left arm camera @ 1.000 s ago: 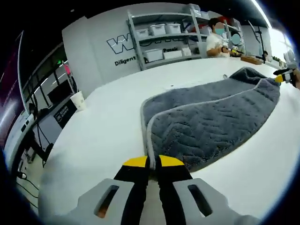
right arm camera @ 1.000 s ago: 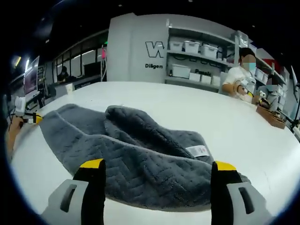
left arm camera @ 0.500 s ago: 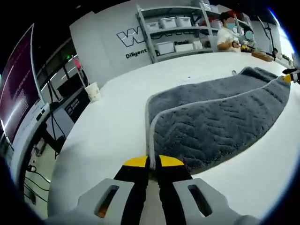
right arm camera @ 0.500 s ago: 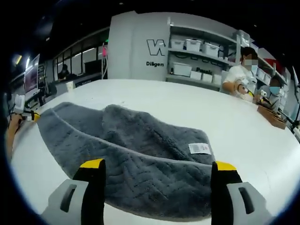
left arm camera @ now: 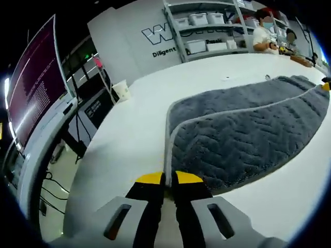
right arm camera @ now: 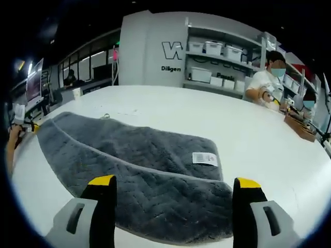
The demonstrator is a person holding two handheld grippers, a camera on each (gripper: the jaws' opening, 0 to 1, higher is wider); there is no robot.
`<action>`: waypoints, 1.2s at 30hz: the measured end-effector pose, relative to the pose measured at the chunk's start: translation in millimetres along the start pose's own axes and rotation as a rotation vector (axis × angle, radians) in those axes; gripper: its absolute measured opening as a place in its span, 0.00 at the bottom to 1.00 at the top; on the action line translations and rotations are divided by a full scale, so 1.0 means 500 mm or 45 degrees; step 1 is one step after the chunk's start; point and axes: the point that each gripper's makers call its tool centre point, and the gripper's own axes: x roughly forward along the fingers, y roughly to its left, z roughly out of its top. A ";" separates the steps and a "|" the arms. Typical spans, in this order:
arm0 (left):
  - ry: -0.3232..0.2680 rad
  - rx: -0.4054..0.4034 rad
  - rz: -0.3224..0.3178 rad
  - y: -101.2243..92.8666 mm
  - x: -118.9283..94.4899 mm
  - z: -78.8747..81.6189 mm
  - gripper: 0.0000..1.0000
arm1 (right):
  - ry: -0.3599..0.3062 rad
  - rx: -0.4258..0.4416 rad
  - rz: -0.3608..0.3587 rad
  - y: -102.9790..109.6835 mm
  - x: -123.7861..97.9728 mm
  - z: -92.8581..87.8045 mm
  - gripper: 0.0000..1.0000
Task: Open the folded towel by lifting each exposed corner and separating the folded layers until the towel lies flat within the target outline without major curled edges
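In the left gripper view the left tongs [left arm camera: 168, 179] rise from 6 o'clock with their yellow-tipped jaws pressed together on the pale-bound edge of the grey towel [left arm camera: 243, 132], at its near corner. From that corner the towel spreads away toward 2 o'clock across the white table [left arm camera: 129, 139], with a second layer showing as a strip beyond the pale binding of the upper one. At the far end of the towel, at 3 o'clock, a yellow tip of the right tongs [left arm camera: 326, 86] shows at the rim.

In the right gripper view the right tongs [right arm camera: 175, 182] stand wide apart at 6 o'clock, holding nothing. The towel [right arm camera: 134, 170] lies on the table [right arm camera: 248, 134] directly ahead of them, its near edge passing between and just behind the two jaws. It runs from there toward 9 o'clock, where the left tongs [right arm camera: 34, 126] and a hand [right arm camera: 11, 147] sit at its far corner. A white label [right arm camera: 205, 158] lies on the towel near 4 o'clock of its middle.

Beyond the table, a paper cup [left arm camera: 122, 90] stands at 11 o'clock in the left gripper view. Shelves with white bins [right arm camera: 214, 64] line the wall, and a seated person [right arm camera: 265, 85] works at 2 o'clock in the right gripper view.
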 end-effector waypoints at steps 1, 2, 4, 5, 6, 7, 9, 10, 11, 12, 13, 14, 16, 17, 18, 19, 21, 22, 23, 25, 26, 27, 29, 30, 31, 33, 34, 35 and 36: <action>0.015 0.017 0.028 0.008 -0.002 -0.003 0.07 | 0.002 -0.001 0.001 0.000 0.001 -0.001 0.93; 0.020 0.018 0.036 0.011 -0.002 -0.005 0.07 | 0.004 -0.001 0.001 0.000 0.001 -0.001 0.93; 0.027 0.018 0.048 0.017 -0.003 -0.008 0.07 | 0.007 -0.002 0.004 0.001 0.002 -0.002 0.93; 0.028 0.015 0.055 0.021 -0.003 -0.009 0.08 | 0.009 -0.003 0.005 0.001 0.002 -0.002 0.93; 0.028 0.007 0.061 0.025 -0.003 -0.010 0.09 | 0.011 -0.003 0.005 0.002 0.003 -0.003 0.93; 0.024 -0.007 0.067 0.027 -0.004 -0.010 0.10 | 0.012 -0.007 0.007 0.002 0.003 -0.003 0.93; 0.009 -0.025 0.085 0.034 -0.008 -0.006 0.16 | 0.012 -0.007 0.009 0.002 0.004 -0.002 0.93; -0.002 -0.032 0.096 0.038 -0.011 -0.002 0.20 | 0.011 -0.005 0.008 0.002 0.003 -0.002 0.93; -0.039 -0.038 0.114 0.045 -0.015 0.010 0.25 | 0.009 -0.005 0.007 0.001 0.003 -0.001 0.93; -0.078 -0.053 0.142 0.054 -0.020 0.020 0.28 | 0.009 -0.005 0.007 0.001 0.003 -0.001 0.93; -0.106 -0.061 0.142 0.056 -0.026 0.028 0.30 | 0.009 -0.006 0.007 0.001 0.003 0.000 0.93; -0.150 -0.092 0.132 0.057 -0.030 0.039 0.32 | 0.009 -0.006 0.007 0.001 0.002 0.000 0.93; -0.246 -0.139 0.101 0.056 -0.042 0.064 0.36 | 0.008 -0.009 0.010 0.003 0.002 0.000 0.93; -0.281 -0.154 0.086 0.054 -0.045 0.073 0.39 | 0.009 -0.009 0.011 0.004 0.003 0.000 0.93; -0.339 -0.171 0.040 0.045 -0.050 0.090 0.41 | 0.010 -0.012 0.013 0.005 0.003 0.000 0.93; -0.371 -0.195 -0.012 0.032 -0.053 0.100 0.44 | 0.011 -0.012 0.013 0.006 0.003 0.000 0.93; -0.412 -0.215 -0.104 0.007 -0.052 0.116 0.51 | 0.013 -0.013 0.015 0.007 0.004 -0.001 0.93; -0.413 -0.233 -0.176 -0.015 -0.049 0.119 0.55 | 0.015 -0.014 0.016 0.008 0.004 -0.001 0.93; -0.406 -0.258 -0.279 -0.044 -0.045 0.121 0.61 | 0.018 -0.015 0.016 0.008 0.005 -0.003 0.93; -0.399 -0.273 -0.371 -0.070 -0.041 0.124 0.72 | 0.022 -0.014 0.016 0.008 0.006 -0.004 0.93; -0.387 -0.271 -0.430 -0.088 -0.041 0.123 0.78 | 0.024 -0.013 0.016 0.008 0.007 -0.004 0.92; -0.370 -0.252 -0.487 -0.108 -0.041 0.121 0.81 | 0.026 -0.010 0.016 0.007 0.007 -0.005 0.92; -0.339 -0.188 -0.543 -0.133 -0.043 0.116 0.84 | 0.025 -0.007 0.020 0.008 0.007 -0.005 0.92; -0.339 -0.182 -0.545 -0.139 -0.043 0.118 0.85 | 0.023 -0.006 0.021 0.008 0.008 -0.004 0.92; -0.339 -0.172 -0.551 -0.144 -0.043 0.120 0.86 | 0.022 -0.006 0.022 0.009 0.008 -0.004 0.92; -0.334 -0.156 -0.565 -0.156 -0.047 0.120 0.93 | 0.024 -0.006 0.023 0.010 0.009 -0.005 0.92; -0.334 -0.151 -0.580 -0.165 -0.049 0.122 0.96 | 0.026 -0.003 0.024 0.010 0.010 -0.005 0.92; -0.332 -0.154 -0.591 -0.170 -0.050 0.123 0.99 | 0.027 -0.002 0.026 0.011 0.011 -0.006 0.93; -0.327 -0.167 -0.601 -0.174 -0.049 0.124 0.99 | 0.026 -0.004 0.030 0.012 0.012 -0.006 0.92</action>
